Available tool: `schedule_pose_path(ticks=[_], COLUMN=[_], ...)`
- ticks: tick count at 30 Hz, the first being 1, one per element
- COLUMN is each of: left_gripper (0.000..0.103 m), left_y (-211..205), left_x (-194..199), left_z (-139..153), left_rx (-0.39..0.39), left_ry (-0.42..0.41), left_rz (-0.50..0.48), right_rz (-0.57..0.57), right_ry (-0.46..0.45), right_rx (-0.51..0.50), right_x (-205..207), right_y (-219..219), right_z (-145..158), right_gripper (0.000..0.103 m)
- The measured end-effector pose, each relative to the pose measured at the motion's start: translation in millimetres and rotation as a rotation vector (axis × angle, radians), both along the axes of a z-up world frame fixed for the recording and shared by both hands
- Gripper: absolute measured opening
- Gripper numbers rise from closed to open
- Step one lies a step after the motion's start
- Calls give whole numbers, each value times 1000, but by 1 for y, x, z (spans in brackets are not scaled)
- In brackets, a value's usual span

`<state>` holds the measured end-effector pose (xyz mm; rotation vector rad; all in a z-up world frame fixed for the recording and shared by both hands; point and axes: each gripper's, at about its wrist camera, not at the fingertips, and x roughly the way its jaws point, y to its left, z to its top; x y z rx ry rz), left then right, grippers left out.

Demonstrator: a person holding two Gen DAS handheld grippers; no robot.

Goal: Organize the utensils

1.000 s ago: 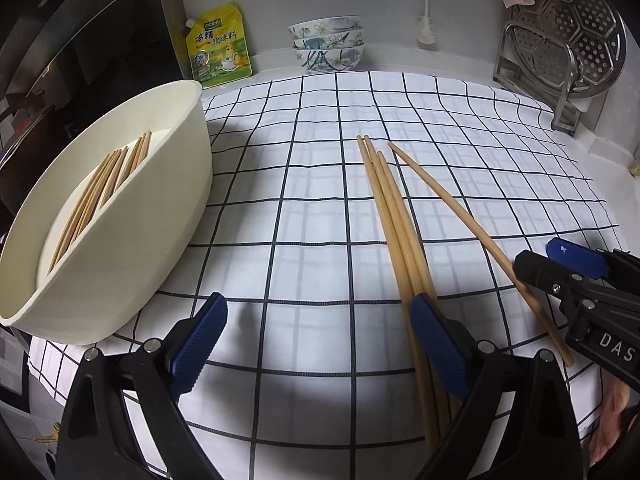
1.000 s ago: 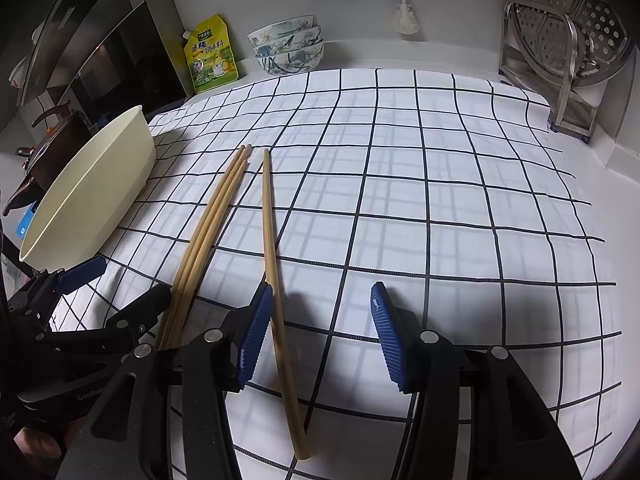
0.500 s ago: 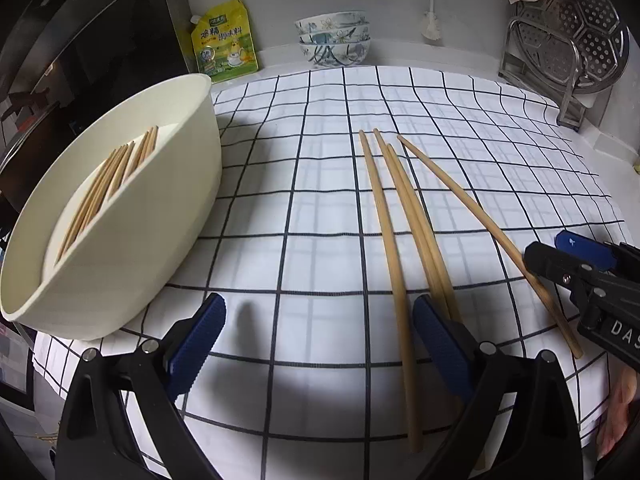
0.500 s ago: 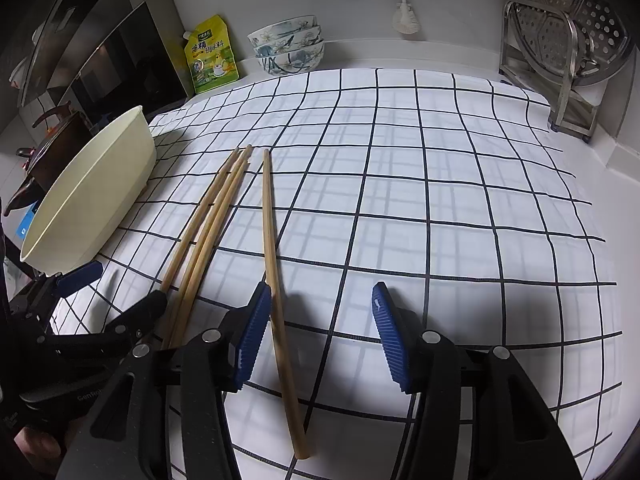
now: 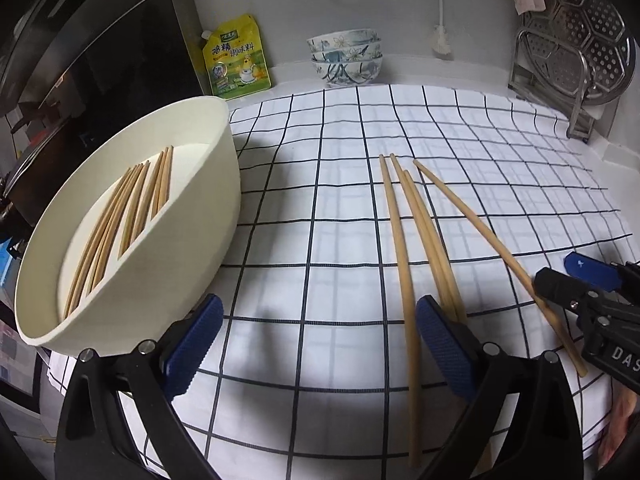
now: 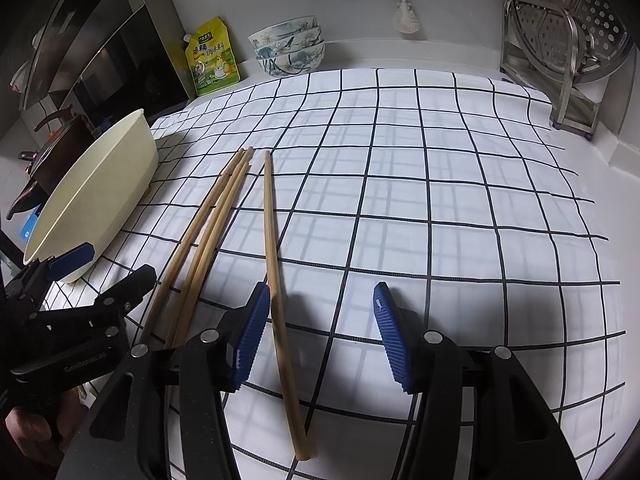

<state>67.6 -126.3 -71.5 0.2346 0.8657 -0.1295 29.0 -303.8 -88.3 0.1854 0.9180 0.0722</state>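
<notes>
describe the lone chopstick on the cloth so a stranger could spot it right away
Start at the checked cloth, right of the cream tub. Four loose chopsticks lie on it, three bunched together. The lone chopstick lies apart on their right, between the open right gripper fingers.

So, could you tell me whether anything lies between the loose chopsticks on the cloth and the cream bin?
Nothing visible does. Only bare checked cloth separates the four loose chopsticks from the cream bin; the open left gripper hovers nearer the camera.
</notes>
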Motion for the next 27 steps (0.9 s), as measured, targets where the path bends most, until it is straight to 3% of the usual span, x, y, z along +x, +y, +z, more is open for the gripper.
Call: schedule_pose_path(ticks=[18, 27], left_gripper=[96, 94], left_y=[-5, -9], left_x=[5, 16], left_z=[-14, -15], left_rx=[11, -40], left_ry=[37, 54], left_rz=[-15, -8], right_rz=[2, 11], right_ry=[-1, 0], right_rx=[-1, -42], right_x=[0, 2], right_y=[-2, 3], right_z=[0, 0], right_gripper=[53, 53])
